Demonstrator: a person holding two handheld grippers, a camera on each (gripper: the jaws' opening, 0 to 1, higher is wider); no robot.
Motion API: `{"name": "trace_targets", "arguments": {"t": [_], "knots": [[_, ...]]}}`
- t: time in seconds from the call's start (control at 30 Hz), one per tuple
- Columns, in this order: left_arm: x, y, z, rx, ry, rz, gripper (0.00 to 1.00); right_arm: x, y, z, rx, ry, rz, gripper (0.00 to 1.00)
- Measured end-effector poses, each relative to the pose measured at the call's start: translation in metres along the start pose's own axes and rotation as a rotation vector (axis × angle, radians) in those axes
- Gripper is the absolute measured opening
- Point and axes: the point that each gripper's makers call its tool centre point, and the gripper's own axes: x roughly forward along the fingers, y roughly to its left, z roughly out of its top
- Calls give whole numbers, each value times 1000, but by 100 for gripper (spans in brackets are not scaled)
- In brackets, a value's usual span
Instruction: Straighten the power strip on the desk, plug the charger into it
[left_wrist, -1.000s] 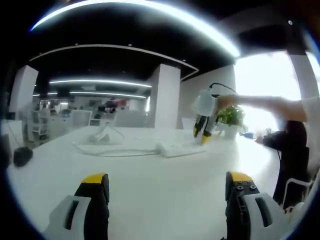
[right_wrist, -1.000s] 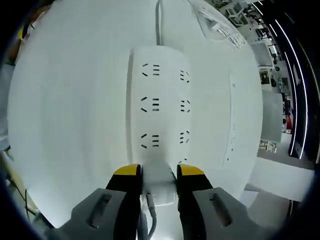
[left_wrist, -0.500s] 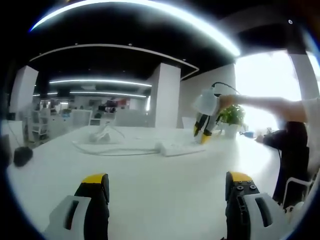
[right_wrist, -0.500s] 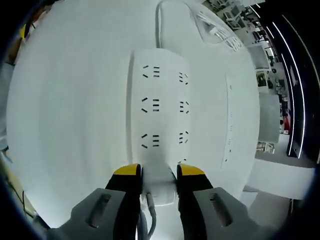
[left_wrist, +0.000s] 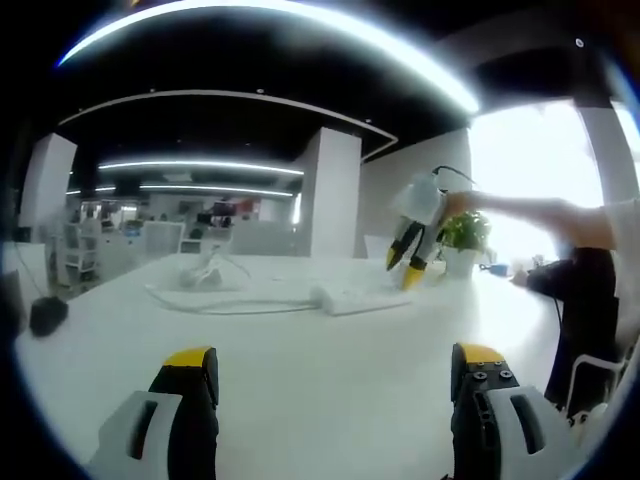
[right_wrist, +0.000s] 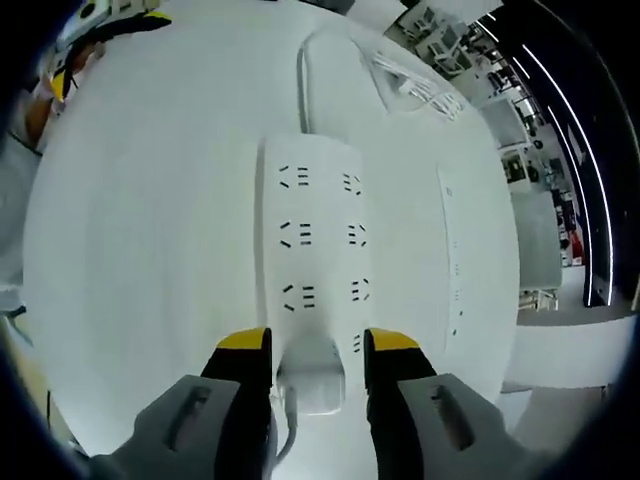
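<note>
The white power strip (right_wrist: 318, 235) lies straight on the white desk (right_wrist: 150, 250), running away from my right gripper (right_wrist: 318, 345). A white charger (right_wrist: 312, 375) sits plugged into its near end, its cable (right_wrist: 285, 432) trailing back between the jaws. The jaws stand slightly apart on either side of the charger, with a thin gap on each side. In the left gripper view the power strip (left_wrist: 355, 297) lies far off, and the right gripper (left_wrist: 410, 255) hangs over its right end. My left gripper (left_wrist: 333, 360) is open and empty, low over the desk (left_wrist: 320, 400).
The strip's cord (left_wrist: 215, 303) loops left across the desk toward a white wire stand (left_wrist: 208, 268). A dark object (left_wrist: 45, 314) sits at the left edge. A potted plant (left_wrist: 462, 232) and the person's arm (left_wrist: 540, 212) are at the right. A long white panel (right_wrist: 455, 260) lies beside the strip.
My right gripper's jaws have spread off the charger and drawn back a little, leaving it plugged in. The left gripper has not moved.
</note>
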Motion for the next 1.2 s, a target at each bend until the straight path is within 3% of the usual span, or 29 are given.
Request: {"name": "trace_targets", "arguments": {"t": [0.27,0.4,0.6,0.77,1.0,1.2], "knots": [[-3,2,1,-1,-5,5,99,-1,-2,-7,-30,10,5,55],[-4,2,2,-1,-6,6,99,-2,0,-12,-39,13,7,58],[-4,2,2,1,-5,2,99,-3,5,-14,-52,-16,25,75],[-3,1,1,1,-2,-2,99,-4,8,-15,-58,-28,43,80],[-4,3,3,1,-6,2,99,-6,11,-13,-54,-36,38,78],[-4,2,1,0,-4,0,99,-9,13,-14,-52,-28,32,59]]}}
